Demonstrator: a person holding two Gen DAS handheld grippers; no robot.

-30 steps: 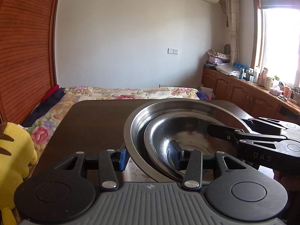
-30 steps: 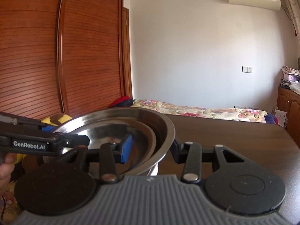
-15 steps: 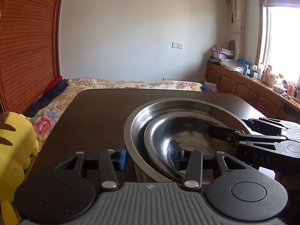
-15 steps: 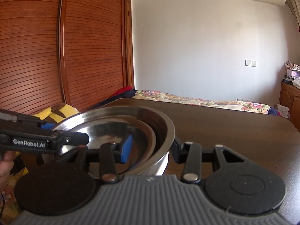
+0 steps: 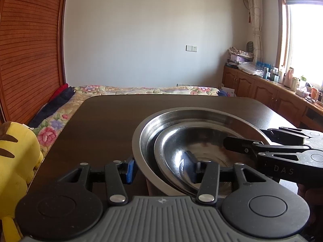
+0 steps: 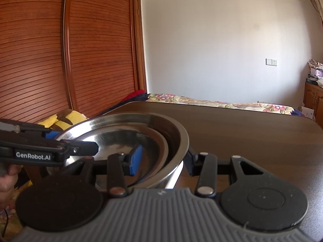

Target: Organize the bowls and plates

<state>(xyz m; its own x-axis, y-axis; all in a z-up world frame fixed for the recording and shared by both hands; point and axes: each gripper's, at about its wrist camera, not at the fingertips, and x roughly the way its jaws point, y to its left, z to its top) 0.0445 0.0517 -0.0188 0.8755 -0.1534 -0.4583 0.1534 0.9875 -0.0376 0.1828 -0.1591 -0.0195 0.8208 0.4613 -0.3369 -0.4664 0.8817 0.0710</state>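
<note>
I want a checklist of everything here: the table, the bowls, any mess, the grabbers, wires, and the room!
Surface: dark wooden table, mostly bare.
Job's things: small bowl nested in big bowl, both steel, at the table's near edge.
Clutter: nothing seen on the table.
Grippers: left gripper and right gripper each straddle the bowls' rims on opposite sides; whether they are clamped cannot be told.
Cables: thin cord by the hand.
Surroundings: floral bed, yellow plush, slatted wardrobe, cluttered cabinets under the window.

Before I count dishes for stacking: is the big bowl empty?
No, a smaller steel dish lies nested inside the big bowl, with both grippers' fingers straddling their rims.
</note>
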